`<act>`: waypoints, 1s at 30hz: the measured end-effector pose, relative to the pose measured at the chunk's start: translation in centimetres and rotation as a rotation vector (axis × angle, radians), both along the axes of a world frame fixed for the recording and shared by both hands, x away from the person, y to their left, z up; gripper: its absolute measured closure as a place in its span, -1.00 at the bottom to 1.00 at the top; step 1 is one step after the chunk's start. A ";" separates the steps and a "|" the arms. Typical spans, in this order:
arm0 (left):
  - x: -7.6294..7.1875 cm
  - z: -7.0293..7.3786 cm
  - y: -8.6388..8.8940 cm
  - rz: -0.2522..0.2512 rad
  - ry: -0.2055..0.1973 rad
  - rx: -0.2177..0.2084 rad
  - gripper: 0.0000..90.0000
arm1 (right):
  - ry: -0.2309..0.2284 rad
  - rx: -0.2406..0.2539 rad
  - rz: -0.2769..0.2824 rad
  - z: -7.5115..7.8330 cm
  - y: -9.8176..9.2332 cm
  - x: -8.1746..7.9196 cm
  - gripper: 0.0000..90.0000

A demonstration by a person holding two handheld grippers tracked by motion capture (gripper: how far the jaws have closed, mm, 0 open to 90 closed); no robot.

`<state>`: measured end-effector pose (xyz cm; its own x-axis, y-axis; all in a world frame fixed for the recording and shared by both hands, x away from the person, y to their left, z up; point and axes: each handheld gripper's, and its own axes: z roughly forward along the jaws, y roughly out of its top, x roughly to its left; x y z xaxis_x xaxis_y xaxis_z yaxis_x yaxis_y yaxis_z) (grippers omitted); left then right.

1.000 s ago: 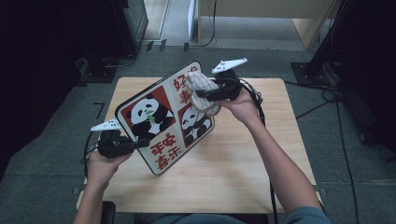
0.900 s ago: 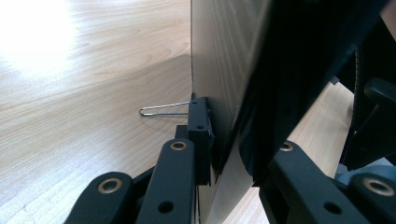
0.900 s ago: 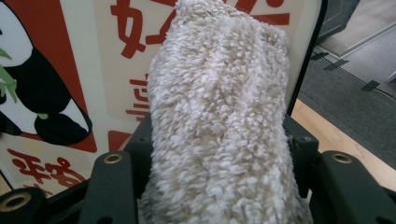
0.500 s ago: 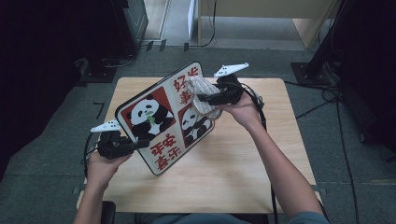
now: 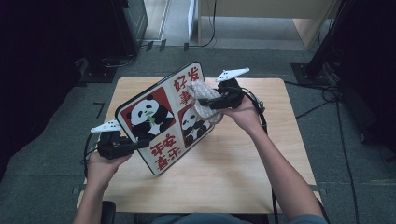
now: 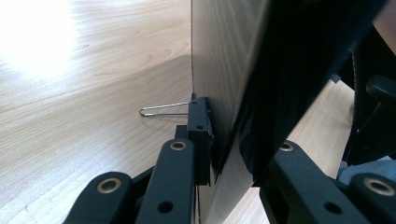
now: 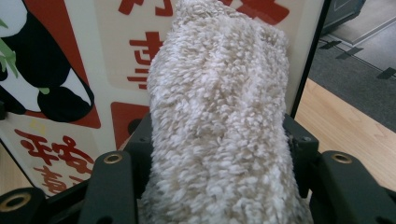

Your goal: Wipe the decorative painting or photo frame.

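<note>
The panda board (image 5: pixel 161 119) is held tilted above the table (image 5: pixel 243 177), its lower edge clamped in the left gripper (image 5: pixel 140 143). A fluffy cloth (image 7: pixel 219 121) (pinched by the right gripper (image 5: pixel 205 101)) is pressed against its face; hard wiping could twist the board loose.

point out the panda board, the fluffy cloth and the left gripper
panda board (image 5: pixel 147 114): high view, on the big panda picture on its face
fluffy cloth (image 7: pixel 219 116): right gripper view, middle of the pile between the jaws
left gripper (image 5: pixel 140 144): high view, jaw tips at the board's lower left edge
</note>
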<state>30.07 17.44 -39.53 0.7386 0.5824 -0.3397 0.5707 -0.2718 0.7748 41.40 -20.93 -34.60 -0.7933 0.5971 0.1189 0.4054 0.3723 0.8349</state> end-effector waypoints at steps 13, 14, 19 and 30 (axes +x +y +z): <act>0.0 0.0 0.0 -0.001 0.000 -0.003 0.76 | 0.015 0.001 -0.002 -1.4 -0.3 -0.2 -0.01; 0.0 0.0 0.0 -0.001 0.000 -0.003 0.76 | 0.018 0.003 -0.004 -1.5 -0.4 -0.2 -0.01; 0.0 0.0 0.0 -0.002 0.001 -0.001 0.76 | 0.029 0.002 -0.003 -2.1 -0.5 -0.2 -0.02; 0.0 0.0 0.0 0.000 0.003 -0.002 0.76 | 0.048 0.009 -0.009 -3.5 -0.5 -0.3 -0.04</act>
